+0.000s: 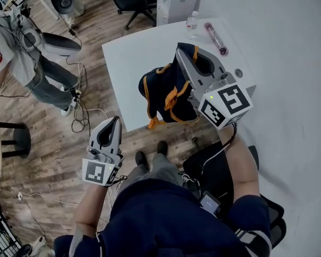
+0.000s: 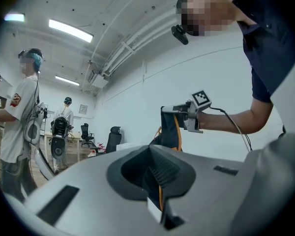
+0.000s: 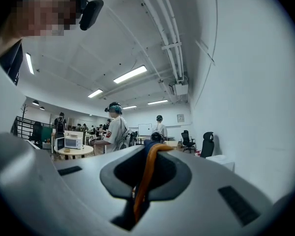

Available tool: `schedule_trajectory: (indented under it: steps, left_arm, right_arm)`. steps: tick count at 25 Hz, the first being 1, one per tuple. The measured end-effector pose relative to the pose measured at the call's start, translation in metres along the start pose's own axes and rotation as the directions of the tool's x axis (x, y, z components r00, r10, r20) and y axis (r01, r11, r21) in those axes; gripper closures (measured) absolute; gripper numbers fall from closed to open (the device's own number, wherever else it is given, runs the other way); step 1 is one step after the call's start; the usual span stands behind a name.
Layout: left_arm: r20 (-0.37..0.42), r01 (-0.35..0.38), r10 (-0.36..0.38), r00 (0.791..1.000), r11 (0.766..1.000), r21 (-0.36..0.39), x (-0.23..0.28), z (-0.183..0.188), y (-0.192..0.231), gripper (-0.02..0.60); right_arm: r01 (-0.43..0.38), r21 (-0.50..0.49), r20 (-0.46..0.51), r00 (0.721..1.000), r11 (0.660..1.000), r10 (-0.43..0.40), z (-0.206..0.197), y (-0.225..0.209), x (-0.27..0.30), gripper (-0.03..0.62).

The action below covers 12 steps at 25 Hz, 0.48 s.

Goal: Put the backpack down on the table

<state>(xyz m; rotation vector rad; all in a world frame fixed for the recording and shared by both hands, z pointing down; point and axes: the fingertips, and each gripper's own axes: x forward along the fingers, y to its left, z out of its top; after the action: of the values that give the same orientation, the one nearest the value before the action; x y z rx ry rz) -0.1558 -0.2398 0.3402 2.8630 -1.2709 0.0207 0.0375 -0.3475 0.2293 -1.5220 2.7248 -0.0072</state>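
forearms both reach forward, grippers held level. your right hand-held gripper [image 1: 183, 49], at centre frame in the head view, is pinched on an orange strap [image 3: 148, 168] of the dark backpack [image 1: 163, 90]. the backpack hangs from it over the near edge of the white tabletop [image 1: 131, 52]. your left hand-held gripper [image 1: 115, 122] sits at lower left over the wood floor [image 1: 53, 143], jaws pressed together. a thin orange sliver in their slit is too small to name. the left gripper view cuts off the backpack's underside, so you cannot tell whether it touches the tabletop.
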Motion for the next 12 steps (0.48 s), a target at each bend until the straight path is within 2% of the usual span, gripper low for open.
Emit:
schedule_trajectory:
  steps: [7,12]
  left_arm:
    - [0.000,-0.039,0.039,0.999,0.999,0.005,0.011,0.005,0.012,0.577]
    - [-0.020,-0.061,0.061,0.998,0.998,-0.006,0.023,-0.001,0.018,0.577]
  right_arm:
    - [0.005,-0.013,0.008,1.000,1.000,-0.005,0.003,-0.023,0.028,0.582]
    - [0.000,-0.034,-0.019,1.000,0.999,-0.001,-0.017,-0.045,0.053,0.582]
